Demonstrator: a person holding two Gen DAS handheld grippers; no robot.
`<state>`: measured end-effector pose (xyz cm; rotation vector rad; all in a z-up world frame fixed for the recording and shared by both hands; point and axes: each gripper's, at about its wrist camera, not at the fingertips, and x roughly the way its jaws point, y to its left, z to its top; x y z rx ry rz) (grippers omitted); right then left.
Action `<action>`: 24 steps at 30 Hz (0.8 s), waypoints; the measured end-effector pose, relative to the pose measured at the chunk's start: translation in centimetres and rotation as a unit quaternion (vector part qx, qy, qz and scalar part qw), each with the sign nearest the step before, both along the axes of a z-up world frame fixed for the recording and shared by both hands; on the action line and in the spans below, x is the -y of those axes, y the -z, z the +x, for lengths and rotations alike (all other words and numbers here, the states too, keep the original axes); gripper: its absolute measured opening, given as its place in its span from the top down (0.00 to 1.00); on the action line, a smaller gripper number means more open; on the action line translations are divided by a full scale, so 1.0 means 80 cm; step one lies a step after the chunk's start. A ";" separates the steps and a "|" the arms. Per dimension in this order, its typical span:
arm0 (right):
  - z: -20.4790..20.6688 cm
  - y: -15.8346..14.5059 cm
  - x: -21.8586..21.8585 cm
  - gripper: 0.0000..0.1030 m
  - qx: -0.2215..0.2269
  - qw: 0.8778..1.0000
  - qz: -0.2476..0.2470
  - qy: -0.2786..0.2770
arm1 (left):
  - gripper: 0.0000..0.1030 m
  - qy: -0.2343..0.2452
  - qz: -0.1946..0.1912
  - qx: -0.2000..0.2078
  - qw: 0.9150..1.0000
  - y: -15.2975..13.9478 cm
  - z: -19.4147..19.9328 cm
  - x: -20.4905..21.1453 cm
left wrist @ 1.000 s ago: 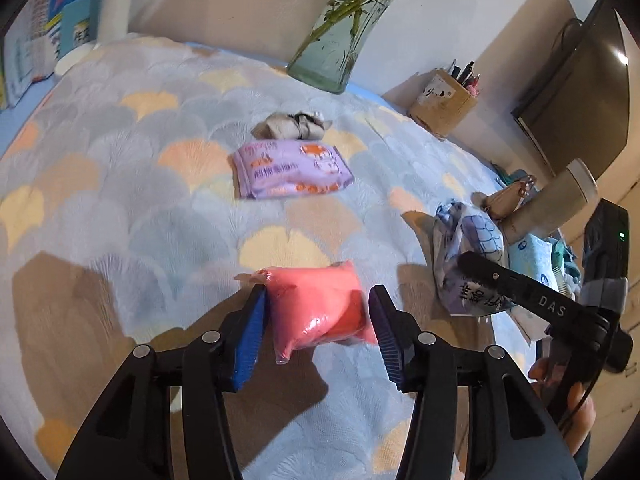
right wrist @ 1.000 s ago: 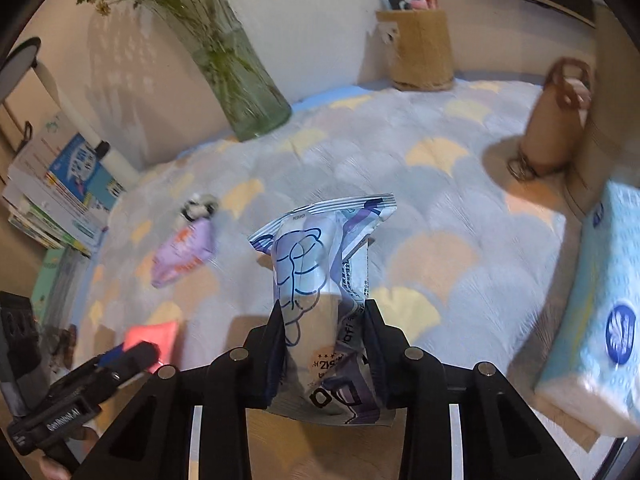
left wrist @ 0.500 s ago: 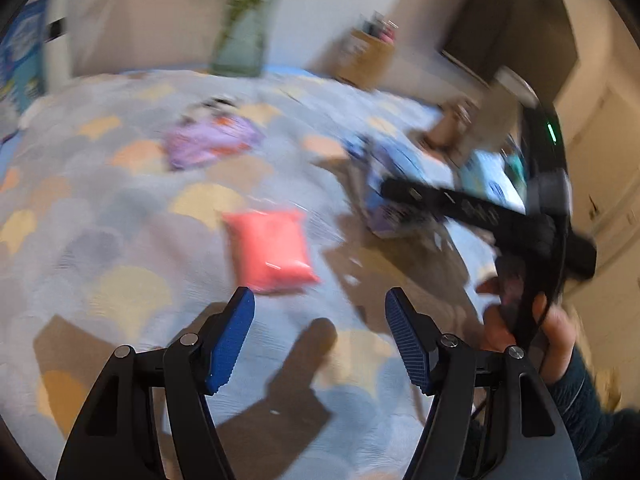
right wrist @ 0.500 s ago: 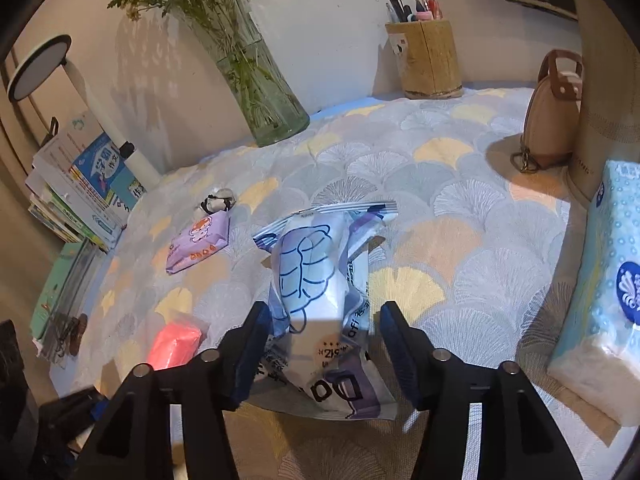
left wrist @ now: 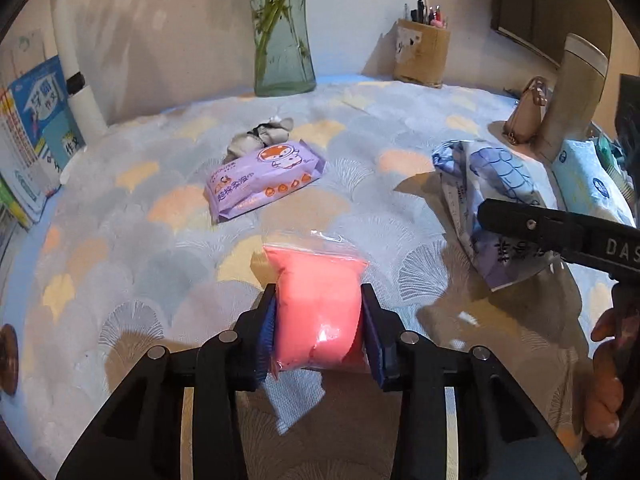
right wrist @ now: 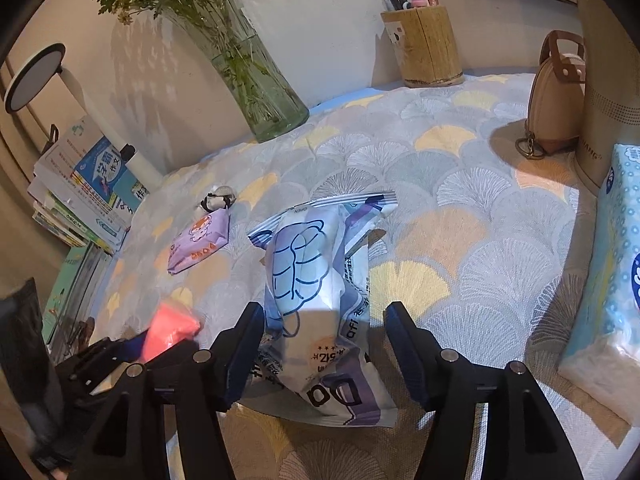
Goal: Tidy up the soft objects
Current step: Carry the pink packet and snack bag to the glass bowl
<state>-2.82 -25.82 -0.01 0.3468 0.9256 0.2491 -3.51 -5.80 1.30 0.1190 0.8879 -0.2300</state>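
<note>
Fan-patterned tablecloth [left wrist: 120, 240]: purple wipes pack [left wrist: 264, 178], blue-white pack [right wrist: 320, 280], vase [left wrist: 284, 40], pen holder [left wrist: 422, 54].

Ahead of left gripper [left wrist: 319, 322]: bare cloth up to purple wipes pack [left wrist: 264, 179]; blue-white bag [left wrist: 490, 204] blocks its right.

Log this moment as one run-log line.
left gripper: shut on pink pouch | right gripper: open, jaws astride blue-white pack lying on tablecloth | purple wipes pack: untouched
</note>
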 end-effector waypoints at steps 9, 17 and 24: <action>-0.001 -0.001 -0.010 0.22 -0.001 1.000 -0.015 -0.007 | 0.67 -0.016 -0.120 0.002 0.993 -0.009 0.005 -0.044; -0.001 -0.002 -0.045 0.37 0.004 0.995 -0.103 -0.016 | 0.67 -0.008 -0.091 0.014 0.996 -0.011 0.000 -0.031; -0.022 -0.024 -0.045 0.45 0.052 0.993 -0.103 -0.013 | 0.67 0.000 -0.073 0.018 0.997 -0.024 -0.005 -0.019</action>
